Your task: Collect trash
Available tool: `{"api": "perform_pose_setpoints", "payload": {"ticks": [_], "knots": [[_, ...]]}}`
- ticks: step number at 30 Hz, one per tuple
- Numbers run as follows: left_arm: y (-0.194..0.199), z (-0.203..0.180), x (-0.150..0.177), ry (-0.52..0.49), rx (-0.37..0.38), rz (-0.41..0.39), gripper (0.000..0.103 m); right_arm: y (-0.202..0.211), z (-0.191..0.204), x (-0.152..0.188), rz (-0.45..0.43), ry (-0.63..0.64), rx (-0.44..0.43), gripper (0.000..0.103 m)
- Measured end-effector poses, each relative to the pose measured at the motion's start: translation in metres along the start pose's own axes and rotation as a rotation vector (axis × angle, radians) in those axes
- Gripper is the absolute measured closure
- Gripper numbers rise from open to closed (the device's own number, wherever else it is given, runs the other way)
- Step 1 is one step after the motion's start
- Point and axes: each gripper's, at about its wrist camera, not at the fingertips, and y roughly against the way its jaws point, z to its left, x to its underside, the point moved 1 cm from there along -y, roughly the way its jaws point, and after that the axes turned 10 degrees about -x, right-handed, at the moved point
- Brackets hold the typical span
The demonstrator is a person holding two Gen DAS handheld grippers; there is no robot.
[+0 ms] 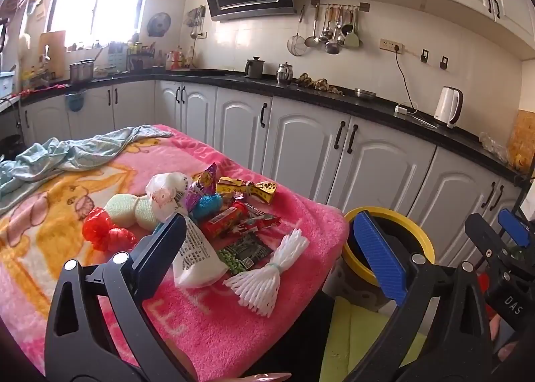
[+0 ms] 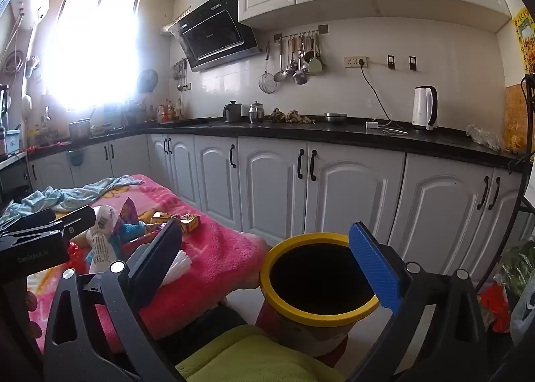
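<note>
Left wrist view, item by item: we are holding the left gripper (image 1: 267,248) with its jaws standing released and nothing between the pads, over the near corner of a pink blanket (image 1: 214,331). We are seeing the trash pile spreading from ten to twelve o'clock of that gripper: a white printed bag (image 1: 197,255) lying just beside the dark left finger (image 1: 160,248), a white foam net (image 1: 267,278) at six o'clock of the pile, a green pea packet (image 1: 244,255) touching the net, red wrappers (image 1: 234,221), a yellow wrapper (image 1: 247,189) at the far edge, a purple wrapper (image 1: 200,188), a red plastic bag (image 1: 103,231) at nine o'clock, and a pale foam sleeve (image 1: 130,211) beside it. A light blue cloth (image 1: 73,154) is lying at the blanket's far end. The yellow-rimmed bin (image 1: 424,241) is standing at three o'clock, off the blanket.

Right wrist view: we are holding the right gripper (image 2: 277,265) released as well, empty, with the bin (image 2: 317,311) sitting between its fingers and slightly beyond them. The left gripper (image 2: 50,218) is showing at nine o'clock.
</note>
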Motion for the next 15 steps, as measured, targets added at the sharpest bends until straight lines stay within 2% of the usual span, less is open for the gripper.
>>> {"api": "perform_pose_setpoints", "payload": {"ticks": [15], "knots": [[0.0042, -0.0006, -0.0049, 0.000, 0.002, -0.024, 0.011, -0.0007, 0.0007, 0.0002, 0.007, 0.005, 0.001, 0.006]]}}
